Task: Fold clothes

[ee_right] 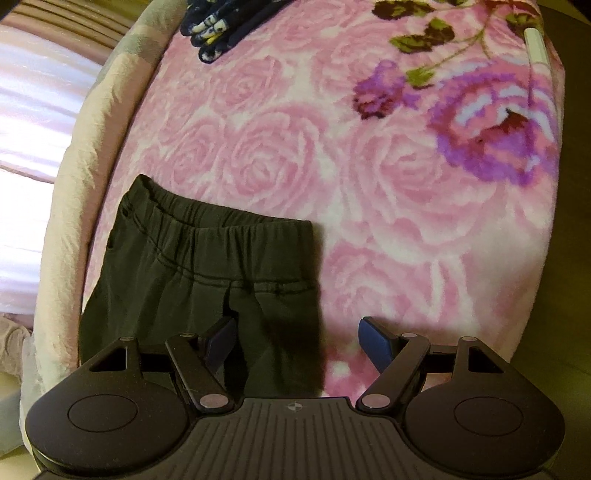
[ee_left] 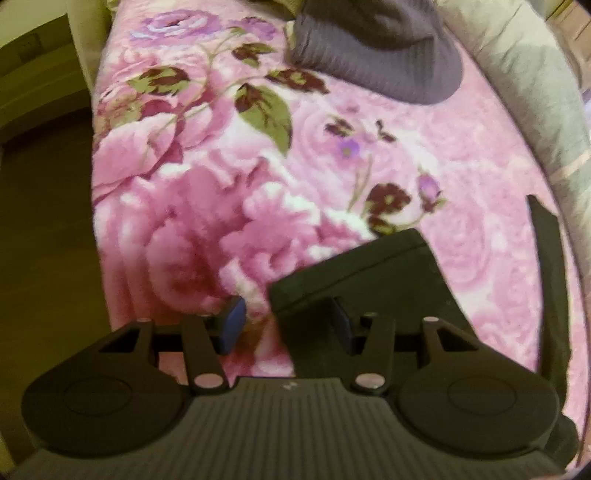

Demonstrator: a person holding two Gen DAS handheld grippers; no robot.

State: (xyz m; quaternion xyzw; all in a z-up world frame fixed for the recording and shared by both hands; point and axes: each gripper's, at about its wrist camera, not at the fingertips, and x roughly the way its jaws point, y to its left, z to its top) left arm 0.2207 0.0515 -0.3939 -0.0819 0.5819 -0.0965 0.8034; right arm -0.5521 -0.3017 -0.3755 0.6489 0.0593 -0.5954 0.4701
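A pair of dark pants [ee_right: 207,258] lies flat on the pink floral blanket [ee_right: 280,140], its elastic waistband away from me. My right gripper [ee_right: 299,343] stands open low over the pants' right edge. Its left pad [ee_right: 221,343] is above the cloth and its right pad [ee_right: 376,343] above bare blanket. In the left wrist view a squared end of the dark pants [ee_left: 369,273] reaches in between the fingers of my left gripper [ee_left: 287,326]. The right pad [ee_left: 341,325] sits against the cloth. The left pad [ee_left: 233,325] stands clear of it, with blanket showing in the gap.
A grey knitted garment [ee_left: 388,55] lies at the far end of the bed. A beige padded border [ee_left: 535,103] runs along one side. Dark blue patterned clothing [ee_right: 221,26] lies further off, with a white stick-like object [ee_right: 535,44] by the bed edge. The dark floor [ee_left: 44,221] drops away at the left.
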